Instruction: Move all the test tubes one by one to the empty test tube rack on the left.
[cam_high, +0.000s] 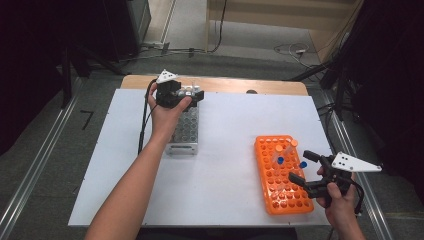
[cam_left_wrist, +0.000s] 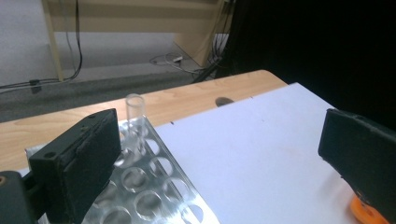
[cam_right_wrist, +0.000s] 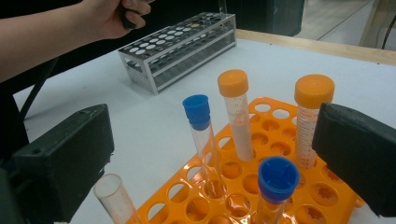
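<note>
The left hand-held gripper (cam_high: 192, 93) stands in the upper left of the high view, over the far end of the metal tube rack (cam_high: 183, 131). In its own view its jaws are wide apart and hold nothing. An uncapped clear glass tube (cam_left_wrist: 134, 122) stands upright in a far hole of the rack, just beside the left jaw. I judge this tube is now placed and the hand is free.

The right hand-held gripper (cam_high: 304, 167) waits at the lower right, at the orange plastic rack (cam_high: 280, 176), its jaws also wide and empty. Between them stand a blue-capped tube (cam_right_wrist: 202, 135), an orange-capped tube (cam_right_wrist: 236, 113) and another blue-capped tube (cam_right_wrist: 275, 187). The next move probably needs a straight closing on one tube, then a lift.

The uncapped tube (cam_right_wrist: 114, 197) at the lower left is cut off by the frame, and I cannot tell what the tubes contain.
</note>
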